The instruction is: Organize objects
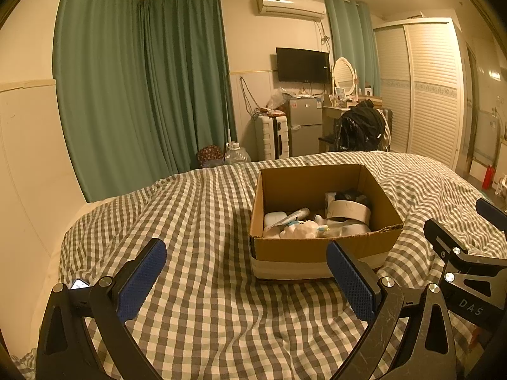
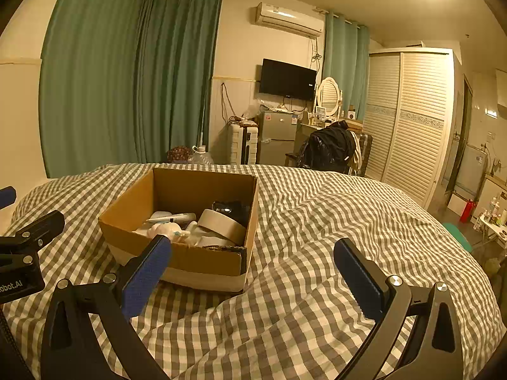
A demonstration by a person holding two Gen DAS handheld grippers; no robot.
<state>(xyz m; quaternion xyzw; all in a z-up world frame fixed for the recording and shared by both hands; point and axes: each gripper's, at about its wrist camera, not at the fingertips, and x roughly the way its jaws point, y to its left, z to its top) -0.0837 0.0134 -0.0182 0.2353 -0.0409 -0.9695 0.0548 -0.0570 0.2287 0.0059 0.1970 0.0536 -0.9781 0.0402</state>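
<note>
An open cardboard box [image 1: 320, 247] sits on the checked bedspread [image 1: 202, 221]; it also shows in the right wrist view [image 2: 202, 259]. Inside lie a roll of tape [image 1: 348, 210], a white tube [image 1: 293, 217], a small white plush [image 1: 301, 229] and a dark object [image 1: 351, 196]. My left gripper [image 1: 245, 269] is open and empty, low over the bed in front of the box. My right gripper [image 2: 253, 269] is open and empty, to the right of the box. Each gripper shows at the edge of the other's view.
A phone [image 1: 79, 284] lies on the bed by my left finger. Beyond the bed stand green curtains [image 1: 126, 79], a suitcase [image 1: 272, 137], a small fridge [image 1: 305, 126], a chair with black clothes [image 1: 358, 128] and a white wardrobe [image 1: 424, 88].
</note>
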